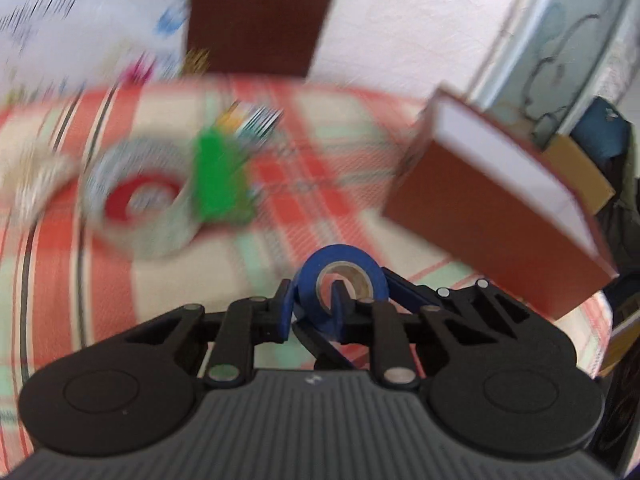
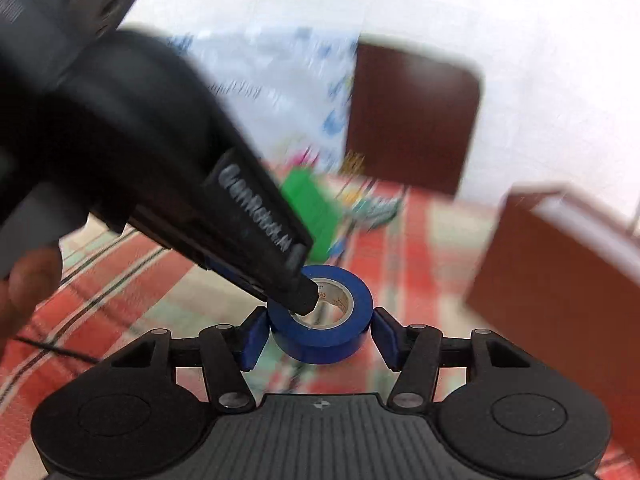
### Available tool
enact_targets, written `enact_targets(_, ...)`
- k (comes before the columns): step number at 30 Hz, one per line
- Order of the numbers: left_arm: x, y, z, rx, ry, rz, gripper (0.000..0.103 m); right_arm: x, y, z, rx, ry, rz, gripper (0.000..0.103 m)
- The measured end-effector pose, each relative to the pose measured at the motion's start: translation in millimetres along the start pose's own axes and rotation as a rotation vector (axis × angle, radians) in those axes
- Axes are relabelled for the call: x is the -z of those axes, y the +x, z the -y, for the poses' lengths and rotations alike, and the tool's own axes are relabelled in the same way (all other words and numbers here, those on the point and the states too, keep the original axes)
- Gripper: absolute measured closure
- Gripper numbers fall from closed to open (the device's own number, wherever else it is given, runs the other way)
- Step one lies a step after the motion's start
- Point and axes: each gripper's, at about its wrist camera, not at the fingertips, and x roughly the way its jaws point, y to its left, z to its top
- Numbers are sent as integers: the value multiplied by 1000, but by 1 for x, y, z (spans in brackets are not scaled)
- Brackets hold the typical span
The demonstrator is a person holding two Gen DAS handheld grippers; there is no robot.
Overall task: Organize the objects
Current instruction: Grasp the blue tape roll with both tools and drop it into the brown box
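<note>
A small roll of blue tape is held up above the checked tablecloth. My left gripper is shut on its wall, one finger through the core; it also shows from the side in the right wrist view. My right gripper has its blue pads on either side of the same roll, close to it or touching; I cannot tell whether it is gripping. A large clear tape roll with a red core and a green object lie on the cloth, blurred.
An open brown box with a white inside stands at the right of the table; it also shows in the right wrist view. A dark brown chair back stands behind the table. A pale tape roll lies far left.
</note>
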Motion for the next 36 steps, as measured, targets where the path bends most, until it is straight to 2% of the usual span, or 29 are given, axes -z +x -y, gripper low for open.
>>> enact_targets(4, -31, -8, 54, 94, 101, 90, 82, -12, -31, 31, 183, -37, 145, 49)
enact_targets(6, -43, -4, 87, 141, 165, 113, 82, -13, -46, 55, 273, -29, 187, 49)
enact_targets(10, -51, 19, 153, 210, 294, 132, 82, -6, -67, 109, 409, 31, 197, 49)
enact_targets(13, -52, 41, 185, 244, 328, 110, 82, 3, -74, 142, 474, 70, 173, 49)
enact_targets(20, -56, 79, 215, 255, 354, 75, 82, 18, -67, 190, 511, 128, 121, 49)
enact_targets(27, -54, 92, 221, 221, 366, 61, 80, 25, -58, 208, 528, 174, 107, 45)
enact_targets(30, -52, 87, 215, 232, 353, 59, 80, 24, -62, 202, 540, 168, 129, 46)
enact_targets(36, -40, 46, 186, 225, 329, 140, 80, 16, -79, 173, 509, 156, 214, 46)
